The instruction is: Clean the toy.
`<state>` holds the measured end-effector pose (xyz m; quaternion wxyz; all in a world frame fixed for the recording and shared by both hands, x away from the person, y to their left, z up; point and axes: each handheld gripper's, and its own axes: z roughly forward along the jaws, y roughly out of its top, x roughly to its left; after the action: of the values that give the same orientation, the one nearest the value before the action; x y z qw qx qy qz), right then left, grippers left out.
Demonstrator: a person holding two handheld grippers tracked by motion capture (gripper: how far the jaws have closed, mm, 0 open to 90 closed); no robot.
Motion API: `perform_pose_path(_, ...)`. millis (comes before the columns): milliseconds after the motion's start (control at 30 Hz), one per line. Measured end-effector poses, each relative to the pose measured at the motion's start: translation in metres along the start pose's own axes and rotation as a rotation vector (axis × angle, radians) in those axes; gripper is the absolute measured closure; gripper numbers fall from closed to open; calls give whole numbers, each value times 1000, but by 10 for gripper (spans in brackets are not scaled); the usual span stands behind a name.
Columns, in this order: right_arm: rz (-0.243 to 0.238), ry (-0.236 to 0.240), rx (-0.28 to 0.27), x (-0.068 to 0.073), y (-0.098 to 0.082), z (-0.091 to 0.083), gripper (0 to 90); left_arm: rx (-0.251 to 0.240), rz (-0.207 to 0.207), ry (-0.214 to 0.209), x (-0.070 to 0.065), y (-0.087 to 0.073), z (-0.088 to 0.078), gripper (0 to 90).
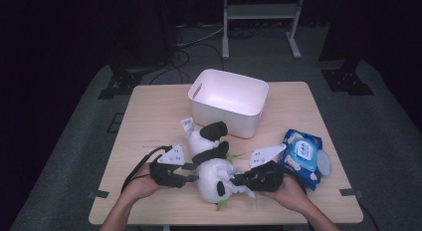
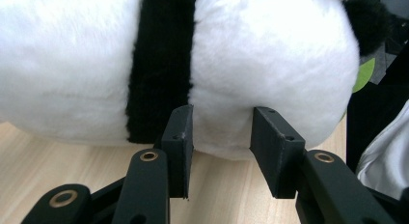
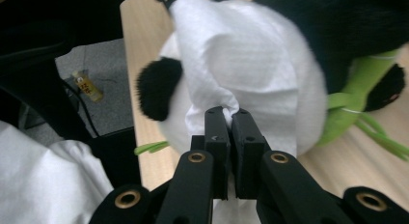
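Observation:
A black-and-white panda plush [image 1: 211, 161] lies on the wooden table [image 1: 149, 121] between my two grippers. My left gripper [image 1: 191, 172] is at its left side; in the left gripper view the jaws [image 2: 224, 137] stand parted, their tips against the white belly [image 2: 270, 64] beside the black band, not pinching it. My right gripper [image 1: 238, 180] is shut on a white wipe [image 3: 241, 60] that drapes over the panda's head, next to a black ear [image 3: 156, 86]. A green bamboo piece [image 3: 357, 96] sticks out from the plush.
A white plastic bin [image 1: 226, 109] stands just behind the panda. A blue pack of wet wipes [image 1: 301, 154] lies to the right, near my right hand. The table's near edge runs just under both hands.

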<state>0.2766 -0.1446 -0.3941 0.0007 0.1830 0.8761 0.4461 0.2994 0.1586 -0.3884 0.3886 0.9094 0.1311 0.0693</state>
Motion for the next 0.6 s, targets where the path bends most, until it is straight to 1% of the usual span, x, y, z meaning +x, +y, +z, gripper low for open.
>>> perform_pose_path(67, -7, 10, 2, 3, -1, 1, 861, 3, 9, -3, 0, 2, -1, 586)
perform_pose_path(233, -6, 41, -1, 11, -7, 3, 861, -9, 27, -10, -2, 8, -3, 578)
perform_pose_path(367, -10, 58, 6, 13, -8, 5, 861, -7, 37, -14, -3, 12, -3, 570)
perform_pose_path(433, -14, 64, 11, 14, -9, 6, 861, -14, 40, -19, -3, 14, -3, 567)
perform_pose_path(467, -8, 69, 11, 14, -9, 6, 861, -14, 40, -24, -4, 15, -3, 566)
perform_pose_path(600, -7, 53, 9, 13, -7, 9, 861, 1, 38, -38, -4, 15, 1, 565)
